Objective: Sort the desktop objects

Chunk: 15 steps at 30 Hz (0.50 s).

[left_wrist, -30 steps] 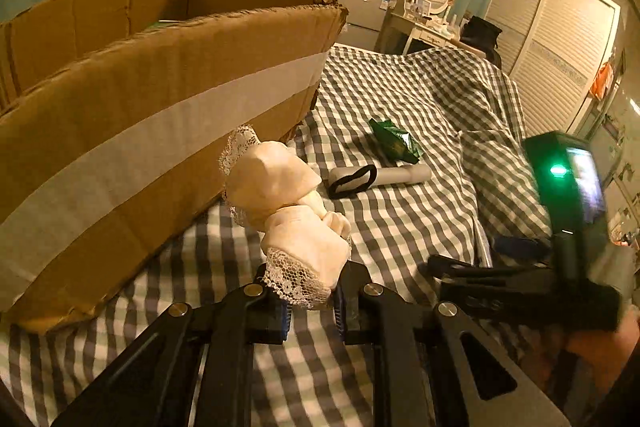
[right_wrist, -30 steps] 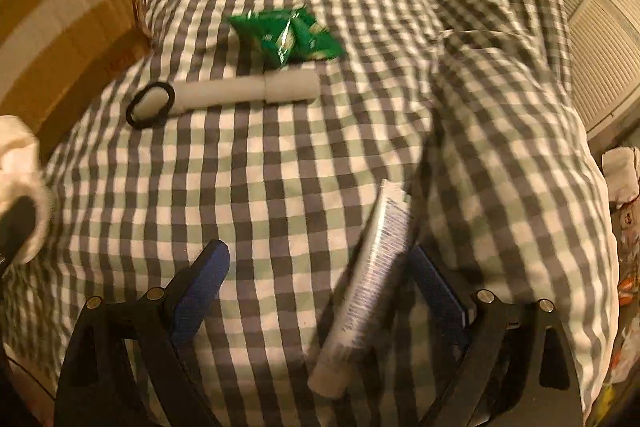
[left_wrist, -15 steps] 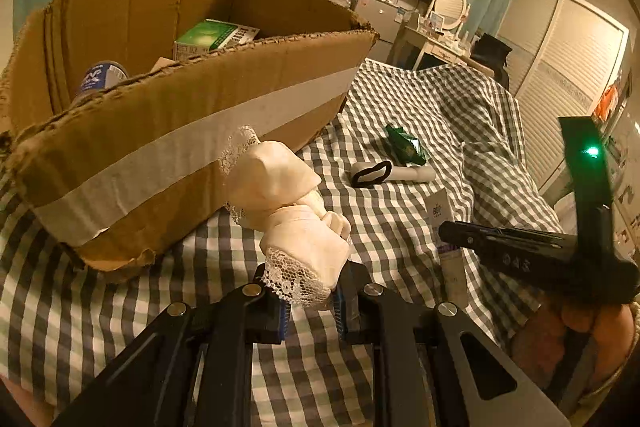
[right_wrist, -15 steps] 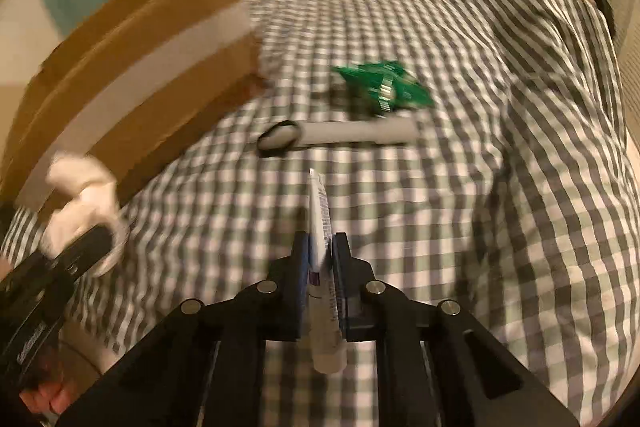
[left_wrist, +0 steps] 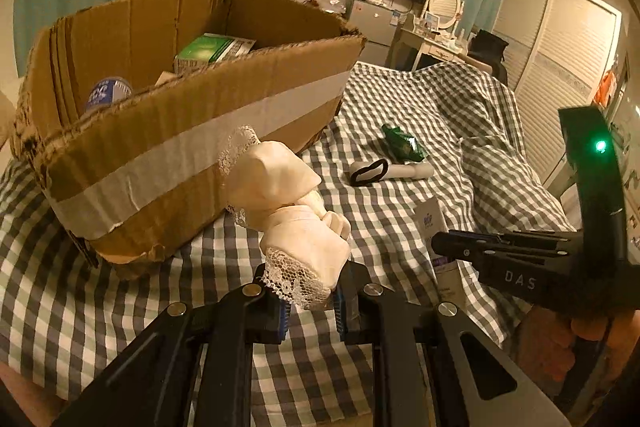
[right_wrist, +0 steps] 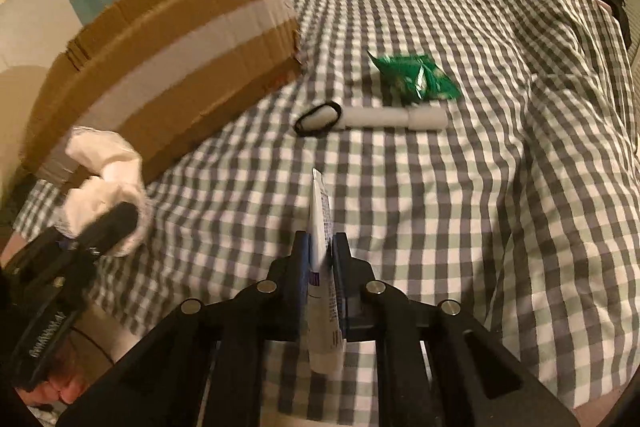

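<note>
Evidently both loads are mid-carry: the left claw (left_wrist: 310, 301) is clamped on a cream lace-trimmed cloth (left_wrist: 294, 205) held in front of the cardboard box (left_wrist: 192, 147), and the right claw (right_wrist: 320, 255) pinches a white tube (right_wrist: 323, 267) above the bed (right_wrist: 460, 207). Next (my guess), each must clear the box wall before letting go.

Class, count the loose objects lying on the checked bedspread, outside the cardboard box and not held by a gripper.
2: a green packet near the bed's middle, and a white cylinder with a black loop just in front of it. None appear hidden.
</note>
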Tool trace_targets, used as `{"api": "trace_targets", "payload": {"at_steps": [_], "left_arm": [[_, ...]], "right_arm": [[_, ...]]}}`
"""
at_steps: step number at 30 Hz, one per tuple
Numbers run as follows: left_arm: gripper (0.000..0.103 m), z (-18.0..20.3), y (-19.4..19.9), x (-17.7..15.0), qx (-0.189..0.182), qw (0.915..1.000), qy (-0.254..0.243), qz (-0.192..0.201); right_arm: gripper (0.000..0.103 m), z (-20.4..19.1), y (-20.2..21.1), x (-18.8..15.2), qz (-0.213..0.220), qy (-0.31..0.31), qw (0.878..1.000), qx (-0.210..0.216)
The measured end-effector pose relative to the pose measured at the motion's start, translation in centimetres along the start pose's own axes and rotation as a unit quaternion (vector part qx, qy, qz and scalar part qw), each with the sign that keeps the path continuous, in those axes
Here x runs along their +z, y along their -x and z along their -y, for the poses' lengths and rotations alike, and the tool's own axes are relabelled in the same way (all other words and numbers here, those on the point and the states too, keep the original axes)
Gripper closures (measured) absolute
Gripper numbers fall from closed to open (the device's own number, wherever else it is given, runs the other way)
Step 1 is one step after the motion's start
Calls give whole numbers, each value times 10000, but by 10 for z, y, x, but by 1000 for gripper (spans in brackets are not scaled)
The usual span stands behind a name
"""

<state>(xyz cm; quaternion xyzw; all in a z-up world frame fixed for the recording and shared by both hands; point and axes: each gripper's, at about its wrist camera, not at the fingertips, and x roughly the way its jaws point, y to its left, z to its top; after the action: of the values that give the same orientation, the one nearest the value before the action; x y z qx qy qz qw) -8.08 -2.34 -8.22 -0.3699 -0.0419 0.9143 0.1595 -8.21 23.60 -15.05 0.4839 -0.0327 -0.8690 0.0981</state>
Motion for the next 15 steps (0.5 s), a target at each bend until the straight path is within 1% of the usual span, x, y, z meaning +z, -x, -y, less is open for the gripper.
{"api": "trace_targets", "payload": {"at_steps": [8, 11, 15], "left_arm": [[87, 13, 18, 7, -5, 9995, -242, 212], [87, 15, 25, 11, 115, 9992, -327, 203], [87, 14, 40, 17, 203, 9989, -285, 327]], "right_arm": [[92, -24, 31, 5, 325, 222, 9988, 277], [92, -32, 45, 5, 471, 269, 9979, 351], [92, -44, 67, 7, 717, 368, 9958, 436]]}}
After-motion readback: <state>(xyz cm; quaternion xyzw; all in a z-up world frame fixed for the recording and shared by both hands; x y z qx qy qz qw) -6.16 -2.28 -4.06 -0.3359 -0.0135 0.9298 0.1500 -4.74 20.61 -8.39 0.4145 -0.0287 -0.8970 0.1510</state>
